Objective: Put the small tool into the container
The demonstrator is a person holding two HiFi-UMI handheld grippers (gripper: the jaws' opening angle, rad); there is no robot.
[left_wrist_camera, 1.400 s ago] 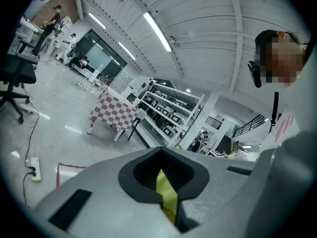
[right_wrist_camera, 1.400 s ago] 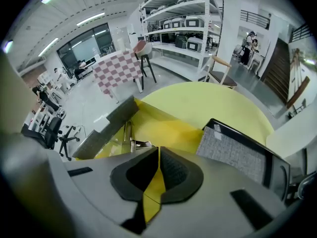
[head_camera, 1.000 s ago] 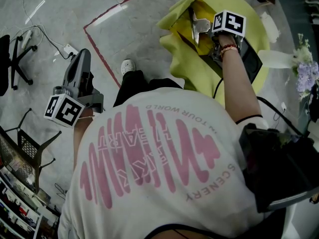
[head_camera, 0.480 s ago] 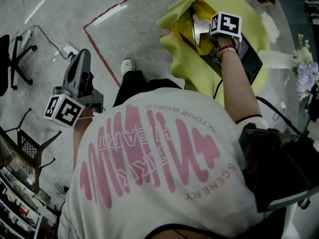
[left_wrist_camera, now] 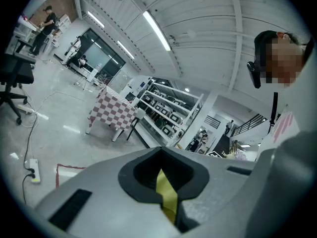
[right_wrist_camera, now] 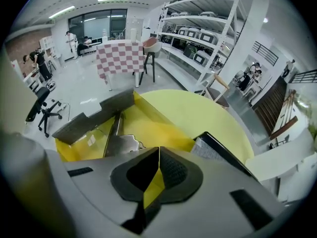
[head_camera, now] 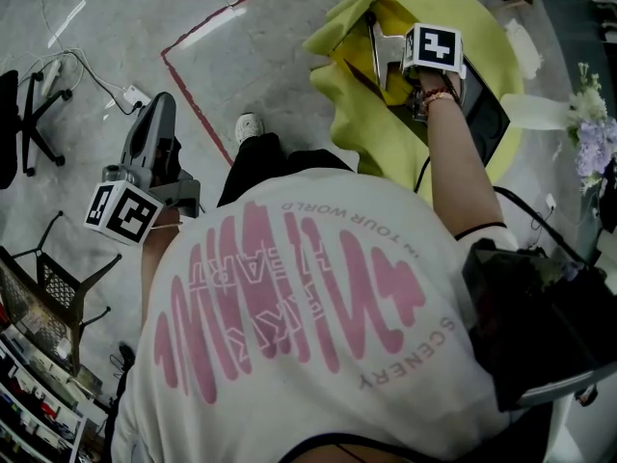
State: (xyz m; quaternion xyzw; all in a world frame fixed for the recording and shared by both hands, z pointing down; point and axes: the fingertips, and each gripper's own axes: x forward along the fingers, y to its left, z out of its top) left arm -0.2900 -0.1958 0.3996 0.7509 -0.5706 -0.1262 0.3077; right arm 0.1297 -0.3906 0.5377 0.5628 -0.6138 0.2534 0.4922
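A yellow container (head_camera: 362, 46) with grey flaps stands open on a round yellow-green table (head_camera: 463, 8). Inside it lies a flat grey metal tool (right_wrist_camera: 118, 139), seen in the head view as a thin metal strip (head_camera: 374, 58). My right gripper (right_wrist_camera: 158, 150) hovers just over the container's near side, its jaws shut tip to tip with nothing between them. In the head view the right gripper (head_camera: 390, 51) is above the box. My left gripper (head_camera: 157, 114) hangs low at the left over the floor; in its own view the left gripper (left_wrist_camera: 161, 160) is shut and holds nothing.
A black tablet (head_camera: 487, 114) lies on the table right of the container, also seen in the right gripper view (right_wrist_camera: 218, 150). Flowers (head_camera: 593, 133) stand at the far right. On the floor are a red tape line (head_camera: 193, 104), a power strip (head_camera: 135, 95) and a chair base (head_camera: 29, 114).
My right gripper has shifted slightly to the left above the container. The left gripper has stayed where it was.
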